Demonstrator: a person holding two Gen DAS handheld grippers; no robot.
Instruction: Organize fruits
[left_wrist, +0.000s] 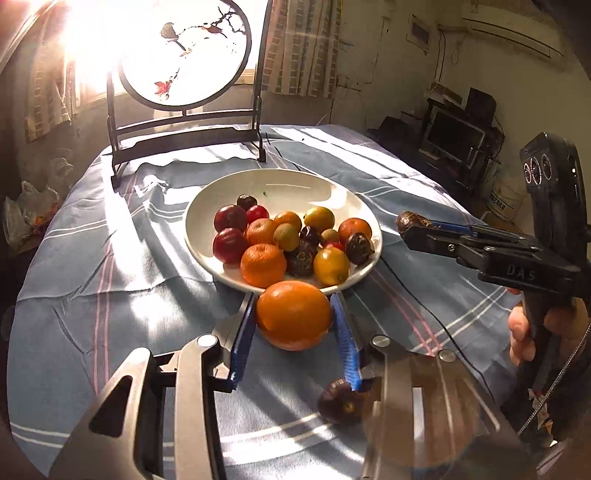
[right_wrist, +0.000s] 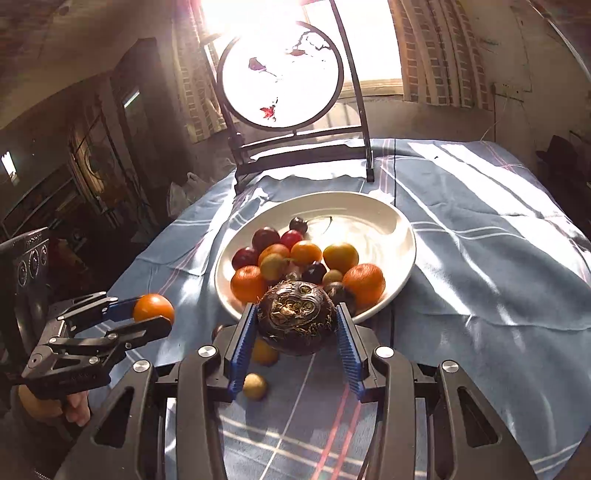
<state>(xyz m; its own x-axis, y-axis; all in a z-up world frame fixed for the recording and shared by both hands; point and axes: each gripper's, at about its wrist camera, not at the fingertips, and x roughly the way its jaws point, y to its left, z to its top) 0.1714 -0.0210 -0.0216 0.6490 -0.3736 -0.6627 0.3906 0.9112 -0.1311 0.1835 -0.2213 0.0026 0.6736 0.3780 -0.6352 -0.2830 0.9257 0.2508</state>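
The left tool (left_wrist: 294, 321) clamps a smooth orange (left_wrist: 293, 314); the right tool (right_wrist: 297, 325) clamps a rough, dark, round fruit (right_wrist: 297, 321). Both hang above the counter's near edge, before the glossy white plate (left_wrist: 221, 195) heaped with fruit.
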